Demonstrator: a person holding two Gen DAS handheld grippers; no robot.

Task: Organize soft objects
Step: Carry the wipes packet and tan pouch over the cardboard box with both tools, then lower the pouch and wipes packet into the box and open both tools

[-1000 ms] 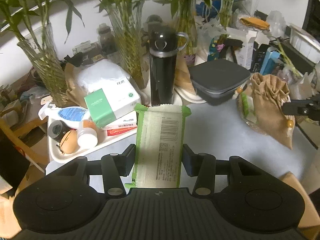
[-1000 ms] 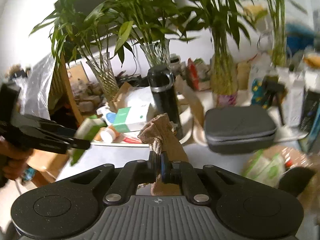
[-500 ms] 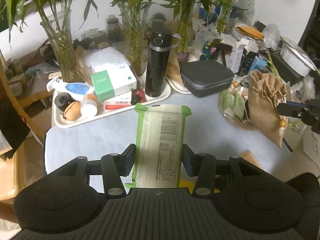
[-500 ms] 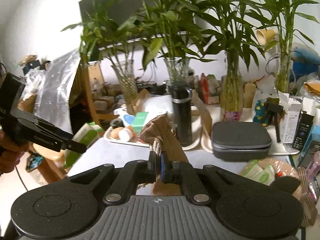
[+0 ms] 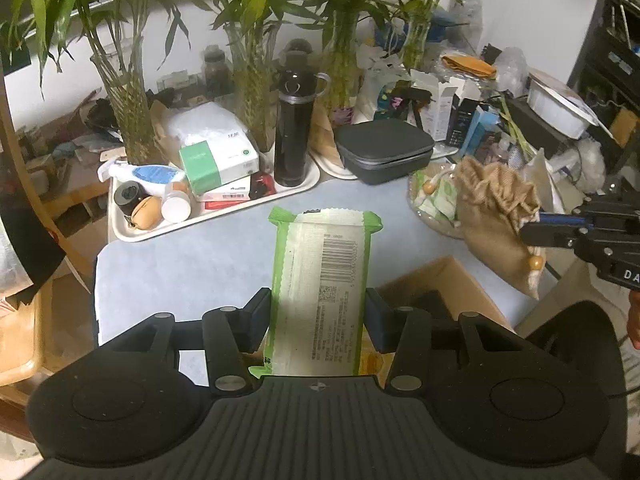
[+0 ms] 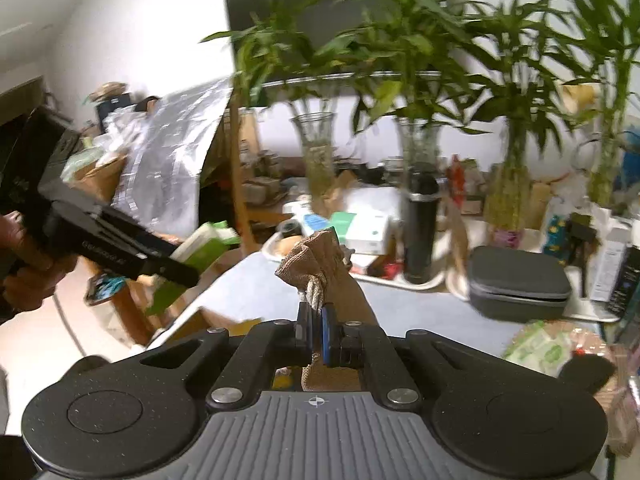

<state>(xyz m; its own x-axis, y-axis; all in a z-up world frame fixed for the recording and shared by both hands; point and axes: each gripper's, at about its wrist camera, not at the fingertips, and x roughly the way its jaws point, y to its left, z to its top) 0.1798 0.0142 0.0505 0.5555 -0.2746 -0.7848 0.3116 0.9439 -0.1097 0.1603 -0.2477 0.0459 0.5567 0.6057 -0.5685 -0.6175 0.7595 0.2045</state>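
Observation:
My left gripper (image 5: 318, 312) is shut on a green and white soft pack (image 5: 324, 280), held upright above the pale blue table (image 5: 180, 264). The same pack (image 6: 200, 246) and the left gripper (image 6: 176, 272) show at the left of the right wrist view. My right gripper (image 6: 316, 330) is shut on the cord neck of a brown burlap pouch (image 6: 332, 276). The pouch (image 5: 496, 216) hangs in the air at the right of the left wrist view, pinched by the right gripper (image 5: 532, 232). An open cardboard box (image 5: 436, 292) lies just below and behind the pack.
A white tray (image 5: 132, 234) with bottles and boxes, a black flask (image 5: 292, 136) and a grey zip case (image 5: 384, 150) line the table's far side under glass vases of bamboo. A wicker basket (image 5: 430, 204) with green packets sits at the right.
Both grippers have drawn back from the table and risen with their loads. The tray and flask look farther off, and the cardboard box has come into view below the pack.

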